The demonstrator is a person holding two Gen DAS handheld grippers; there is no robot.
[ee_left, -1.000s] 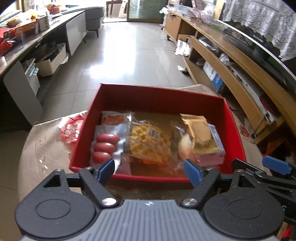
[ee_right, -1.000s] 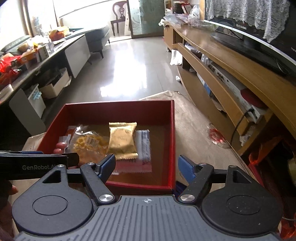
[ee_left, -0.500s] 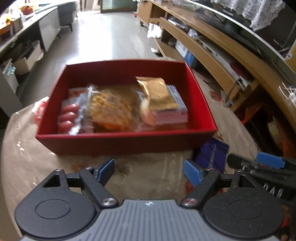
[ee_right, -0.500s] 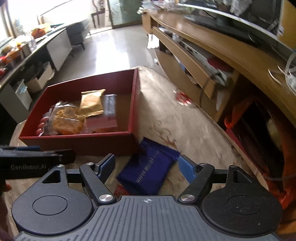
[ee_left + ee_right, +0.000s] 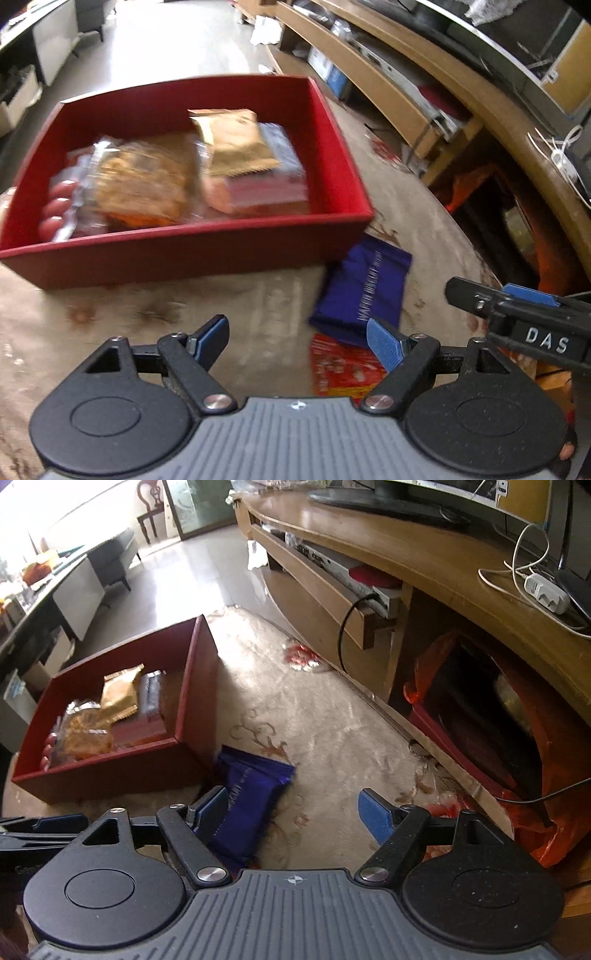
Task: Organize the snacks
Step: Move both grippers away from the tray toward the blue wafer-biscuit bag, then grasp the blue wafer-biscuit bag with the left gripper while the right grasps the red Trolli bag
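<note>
Both grippers have drawn back from the red box point(image 5: 177, 254) since a second ago, so that ground in front of it, hidden before, now shows along with two more packets. Largest in view is the worktop point(image 5: 332, 716), covered in a pale cloth with a floral pattern, beside a long wooden TV cabinet point(image 5: 424, 557). The red box sits on it, open-topped, well ahead of the left gripper point(image 5: 295, 338) and ahead and to the left of the right gripper point(image 5: 293, 810). Inside the box lie a clear-wrapped waffle packet point(image 5: 144, 184), a gold packet point(image 5: 232, 144) resting on a flat pink-and-grey packet point(image 5: 273, 181), and red sausages point(image 5: 55, 210) in clear wrap against the left wall. Outside the box, touching its near right corner, lies a blue snack packet point(image 5: 247, 805); in the right wrist view it lies under the right gripper's left finger. Just nearer than it, partly under it in the left wrist view, is a red-and-yellow packet point(image 5: 340, 369). Fingers of both grippers are spread wide with nothing between them; the left wrist view is blurred.
</note>
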